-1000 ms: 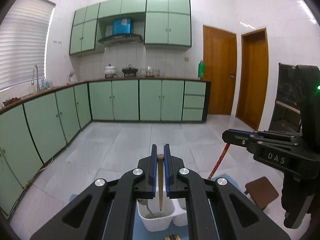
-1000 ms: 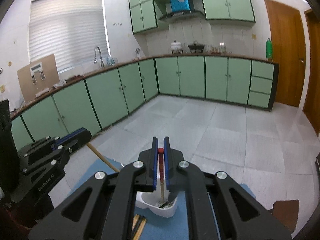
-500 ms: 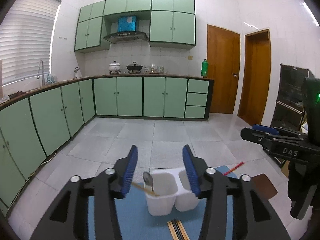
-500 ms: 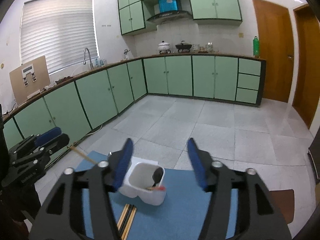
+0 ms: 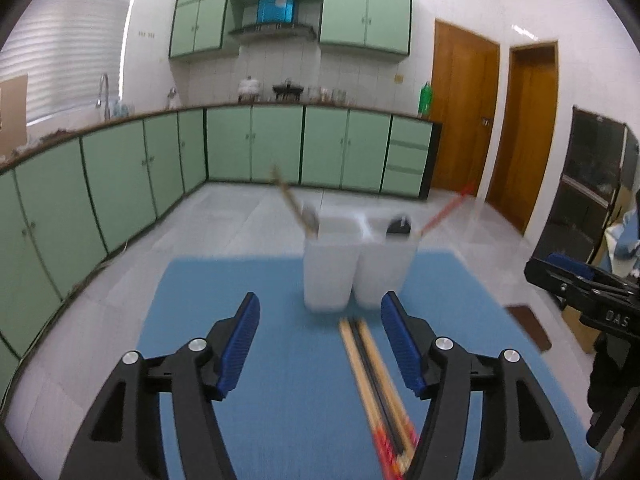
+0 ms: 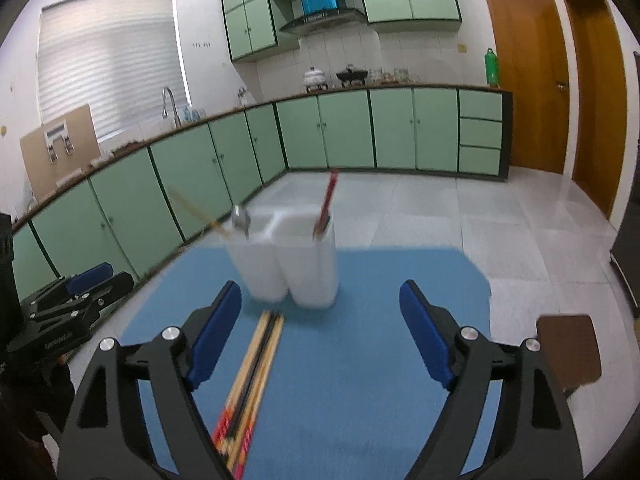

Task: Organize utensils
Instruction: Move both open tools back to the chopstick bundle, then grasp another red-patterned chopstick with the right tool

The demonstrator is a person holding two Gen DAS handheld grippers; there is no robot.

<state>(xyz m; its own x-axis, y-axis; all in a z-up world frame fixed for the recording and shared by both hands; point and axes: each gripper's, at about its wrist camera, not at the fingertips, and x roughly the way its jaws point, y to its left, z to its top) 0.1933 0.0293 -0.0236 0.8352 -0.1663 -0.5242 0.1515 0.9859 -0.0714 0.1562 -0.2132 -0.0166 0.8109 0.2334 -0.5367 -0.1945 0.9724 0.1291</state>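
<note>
A white two-compartment holder (image 5: 340,268) (image 6: 296,268) stands on the blue mat (image 5: 240,280). Its left cup holds a wooden-handled utensil (image 5: 286,196) (image 6: 192,208) leaning left and a metal spoon (image 5: 310,216). Its right cup holds a red-handled utensil (image 5: 448,206) (image 6: 329,200) and a dark spoon (image 5: 400,225). Several chopsticks (image 5: 372,372) (image 6: 256,364) lie on the mat in front of the holder. My left gripper (image 5: 320,316) hovers just short of the holder, jaws opening, nothing gripped. My right gripper (image 6: 320,300) is likewise opening and empty, with the chopsticks below its left finger.
A brown stool top (image 6: 568,352) (image 5: 528,330) sits off the mat's right side. Each gripper shows at the edge of the other's view: the right gripper (image 5: 580,284) and the left gripper (image 6: 80,292). Tiled floor and green cabinets (image 5: 256,144) lie beyond.
Both grippers were shut on upright utensils over the holder. They let go, opened wide, then drew back and sank. The utensils now lean in the cups, and the chopsticks have come into view.
</note>
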